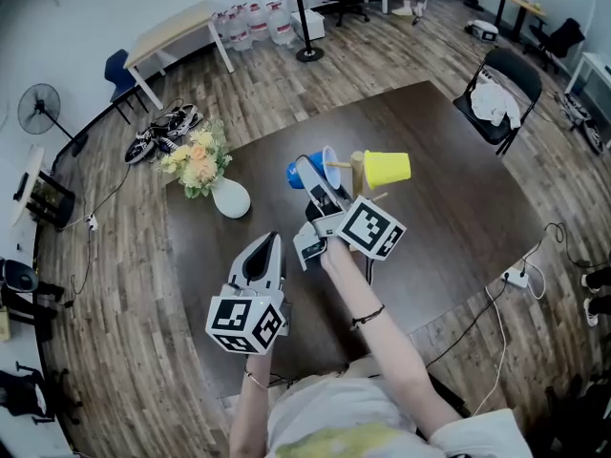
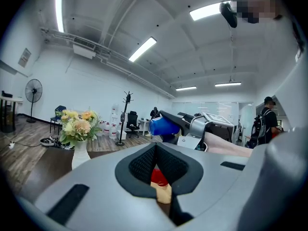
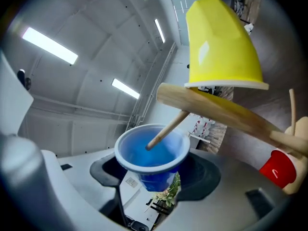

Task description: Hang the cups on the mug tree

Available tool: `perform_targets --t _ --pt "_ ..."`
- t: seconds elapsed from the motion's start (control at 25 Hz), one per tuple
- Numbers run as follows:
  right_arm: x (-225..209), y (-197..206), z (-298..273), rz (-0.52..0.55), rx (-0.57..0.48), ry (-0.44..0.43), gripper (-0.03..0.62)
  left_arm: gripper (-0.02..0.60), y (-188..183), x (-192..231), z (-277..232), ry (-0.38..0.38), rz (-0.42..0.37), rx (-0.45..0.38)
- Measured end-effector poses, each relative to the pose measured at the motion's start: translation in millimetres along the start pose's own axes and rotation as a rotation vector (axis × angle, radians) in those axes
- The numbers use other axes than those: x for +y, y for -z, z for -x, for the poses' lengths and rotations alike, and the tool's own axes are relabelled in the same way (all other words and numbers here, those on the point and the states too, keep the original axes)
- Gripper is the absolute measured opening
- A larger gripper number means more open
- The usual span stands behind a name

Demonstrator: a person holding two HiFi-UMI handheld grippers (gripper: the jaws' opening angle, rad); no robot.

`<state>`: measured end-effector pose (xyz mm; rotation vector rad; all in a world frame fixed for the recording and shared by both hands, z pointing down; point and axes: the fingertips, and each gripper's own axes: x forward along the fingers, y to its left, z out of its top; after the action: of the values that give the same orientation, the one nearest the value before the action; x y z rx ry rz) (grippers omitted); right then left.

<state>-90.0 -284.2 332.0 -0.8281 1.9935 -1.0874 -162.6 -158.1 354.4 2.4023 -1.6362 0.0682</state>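
On the dark table (image 1: 458,227) stands a wooden mug tree (image 1: 356,172) with a yellow cup (image 1: 387,168) hung upside down on one peg. My right gripper (image 1: 310,175) is shut on a blue cup (image 1: 298,173) just left of the tree. In the right gripper view a peg (image 3: 166,131) reaches into the mouth of the blue cup (image 3: 151,160), under the yellow cup (image 3: 221,42). A red cup (image 3: 278,170) hangs low on the tree. My left gripper (image 1: 267,246) hovers nearer me, jaws together and holding nothing; past them show the red cup (image 2: 159,177) and the blue cup (image 2: 162,127).
A white vase with flowers (image 1: 215,175) stands on the table's left part, near the tree. Beyond the table are a black chair (image 1: 501,93), a light desk (image 1: 177,31), water bottles (image 1: 256,22) and cables on the wooden floor.
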Motion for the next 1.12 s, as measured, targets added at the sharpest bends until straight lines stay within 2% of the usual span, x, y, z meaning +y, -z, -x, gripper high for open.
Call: perform_targets --t 0.44,0.6,0.64,0.8,0.96,1.12 --pt "-7 -15 7 -0.120 -0.087 -0.030 0.301 0.015 2 -3 0 -0.011 -0.012 0.009" --pt "-4 -24 10 -0.033 -0.093 -0.078 0.301 0.015 3 -5 0 -0.013 -0.015 0.007" --pt "-8 -25 12 -0.037 -0.093 -0.068 0.301 0.015 3 -6 0 -0.012 -0.017 0.007" --pt "-3 -29 12 -0.020 -0.099 -0.112 0.299 0.015 2 -8 -2 -0.011 -0.022 0.007" --pt "-19 -25 18 -0.104 -0.108 -0.033 0.301 0.015 1 -9 -4 -0.012 -0.025 0.008" --pt "-21 -26 19 -0.146 -0.110 -0.043 0.301 0.015 1 -12 -5 -0.018 -0.027 0.012"
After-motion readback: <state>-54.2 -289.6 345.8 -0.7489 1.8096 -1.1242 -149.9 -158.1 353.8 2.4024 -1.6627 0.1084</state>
